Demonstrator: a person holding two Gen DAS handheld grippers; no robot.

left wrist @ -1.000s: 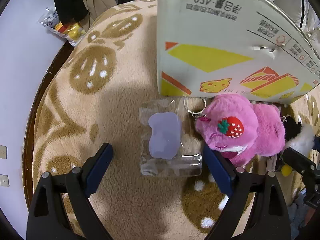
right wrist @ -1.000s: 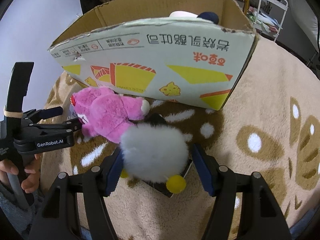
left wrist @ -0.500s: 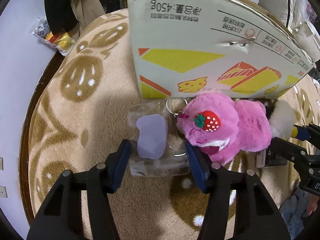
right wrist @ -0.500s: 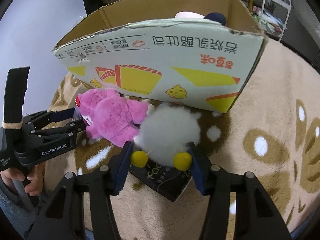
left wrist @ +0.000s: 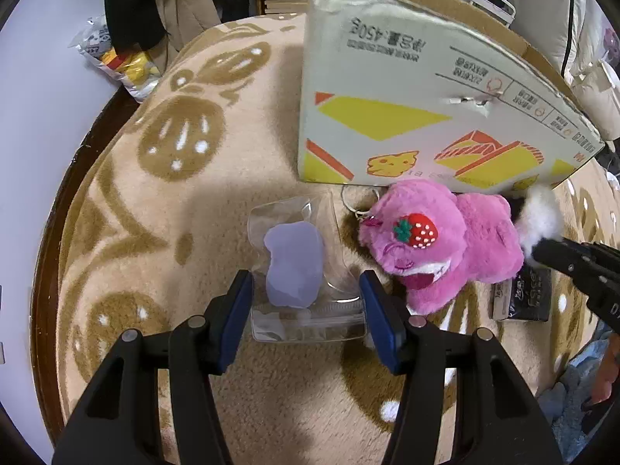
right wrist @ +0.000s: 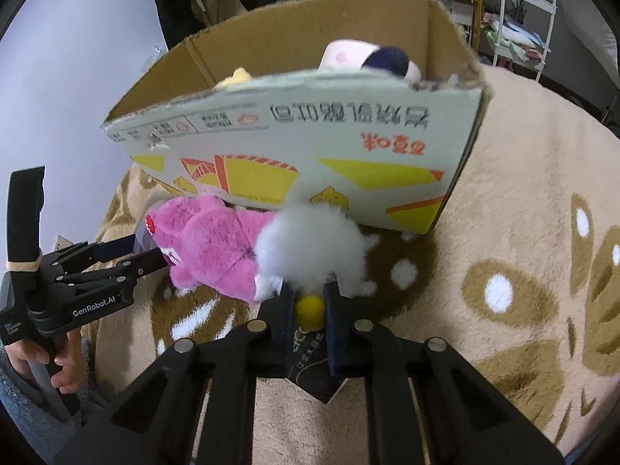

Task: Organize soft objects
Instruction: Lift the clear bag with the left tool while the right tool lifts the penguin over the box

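My left gripper (left wrist: 306,302) is open, its blue pads either side of a clear plastic bag (left wrist: 306,263) holding a lilac soft toy (left wrist: 293,265) on the beige blanket. A pink plush with a strawberry (left wrist: 438,240) lies just to its right, also in the right wrist view (right wrist: 213,248). My right gripper (right wrist: 309,302) is shut on a white fluffy plush (right wrist: 310,248) with yellow feet, held just in front of the open cardboard box (right wrist: 317,147). The box holds several soft toys (right wrist: 368,58).
A dark packet (right wrist: 314,368) lies under the right gripper, also in the left wrist view (left wrist: 527,298). A bag of snacks (left wrist: 124,66) sits at the blanket's far left edge. Shelves and a white rack (right wrist: 523,19) stand behind the box.
My right gripper has closed on the white fluffy plush and lifted it toward the box. My left gripper has narrowed around the clear bag.
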